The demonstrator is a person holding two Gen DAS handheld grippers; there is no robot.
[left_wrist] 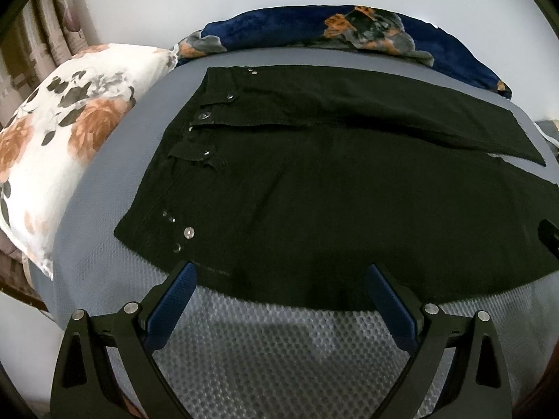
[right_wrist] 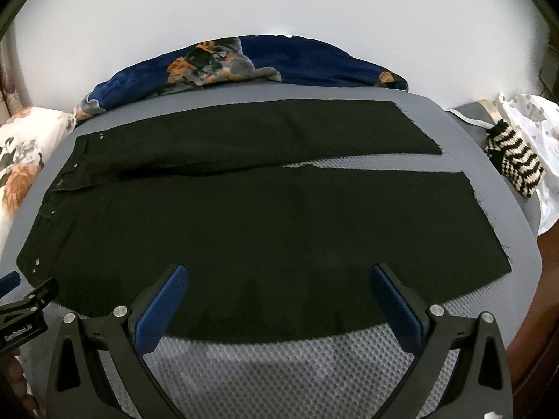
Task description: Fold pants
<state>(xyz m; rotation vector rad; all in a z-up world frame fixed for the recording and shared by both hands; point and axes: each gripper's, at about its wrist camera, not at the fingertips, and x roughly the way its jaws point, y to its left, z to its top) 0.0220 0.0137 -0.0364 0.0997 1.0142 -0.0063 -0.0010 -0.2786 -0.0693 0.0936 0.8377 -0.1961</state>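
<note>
Grey bed fills both frames, black pants spread flat mid-frame, waistband left. Your left tongs and right tongs both gape wide at the bottom, holding nothing.

Both wrist views look forward and slightly down from the near edge of the bed, close to the pants. The left view covers the waistband end, the right view the leg ends. Both share the pants and the blue blanket beyond.
</note>
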